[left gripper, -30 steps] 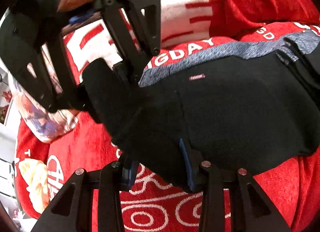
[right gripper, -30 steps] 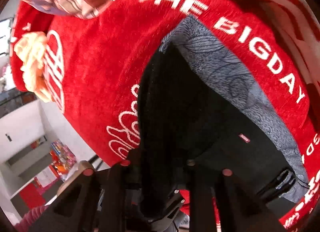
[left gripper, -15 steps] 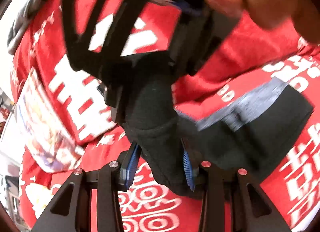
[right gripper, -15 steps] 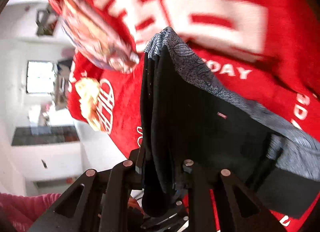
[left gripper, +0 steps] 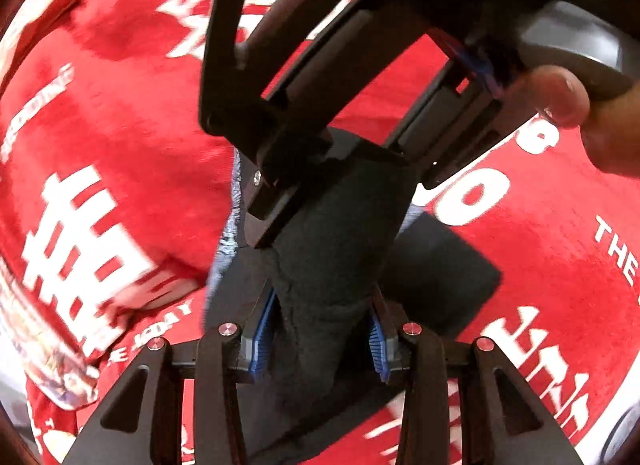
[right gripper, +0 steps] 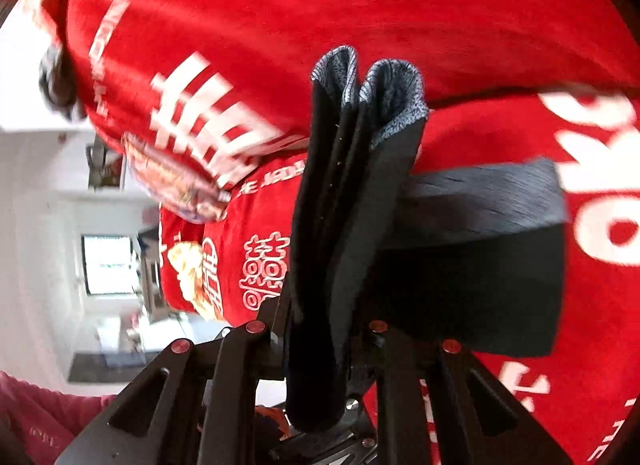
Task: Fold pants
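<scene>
Pants (left gripper: 340, 249) bunched black, clamped between both sets of jaws: left gripper (left gripper: 320, 339) from below, right gripper (right gripper: 320, 345) on the folded stack. Long axis runs forward from jaws over red blanket (right gripper: 240, 25); grippers nearly touching.

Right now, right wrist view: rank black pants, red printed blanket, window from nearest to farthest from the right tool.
1. Black pants, clamped in the right tool, centre.
2. Red printed blanket, behind and beneath the pants.
3. Window, far left, across the room.
</scene>
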Motion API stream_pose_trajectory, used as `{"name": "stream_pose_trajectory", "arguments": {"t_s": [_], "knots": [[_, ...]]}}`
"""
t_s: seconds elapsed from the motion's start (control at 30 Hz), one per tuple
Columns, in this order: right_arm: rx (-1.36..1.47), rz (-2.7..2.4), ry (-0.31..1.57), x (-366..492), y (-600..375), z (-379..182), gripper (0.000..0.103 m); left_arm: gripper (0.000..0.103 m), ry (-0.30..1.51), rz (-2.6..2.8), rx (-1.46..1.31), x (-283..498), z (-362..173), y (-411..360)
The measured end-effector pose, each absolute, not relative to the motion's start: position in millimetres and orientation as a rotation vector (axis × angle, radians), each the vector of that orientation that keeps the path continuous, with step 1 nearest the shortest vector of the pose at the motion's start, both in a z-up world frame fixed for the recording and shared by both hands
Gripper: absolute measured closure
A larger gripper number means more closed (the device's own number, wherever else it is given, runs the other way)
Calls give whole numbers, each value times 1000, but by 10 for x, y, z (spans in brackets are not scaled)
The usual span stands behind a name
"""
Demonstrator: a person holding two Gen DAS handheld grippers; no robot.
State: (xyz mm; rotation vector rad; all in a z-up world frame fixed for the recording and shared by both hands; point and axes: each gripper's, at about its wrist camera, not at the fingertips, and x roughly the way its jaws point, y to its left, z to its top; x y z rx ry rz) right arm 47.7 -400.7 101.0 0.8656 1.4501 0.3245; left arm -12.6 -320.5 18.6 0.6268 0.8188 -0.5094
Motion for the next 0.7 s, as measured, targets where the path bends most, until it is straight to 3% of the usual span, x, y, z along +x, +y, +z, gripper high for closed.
{"name": "stream_pose_trajectory", "arguments": {"t_s": [0.33, 0.43, 0.5, 0.53, 0.7], "knots": [[988, 212, 1441, -17, -4718, 147, 80, 61, 904, -540, 747, -292, -511, -3708], [997, 179, 1435, -106, -4798, 61, 71, 56, 897, -554, 775, -315, -525, -3685], [1006, 163, 1428, -166, -4853, 51, 71, 37, 894, -543, 787, -323, -481, -3633], [989, 146, 1426, -183, -4851, 95, 71, 34, 901, -542, 778, -316, -442, -3592], [909, 69, 1446, -293, -4820, 266, 69, 33, 981, -560, 689, -298, -230, -3267]]}}
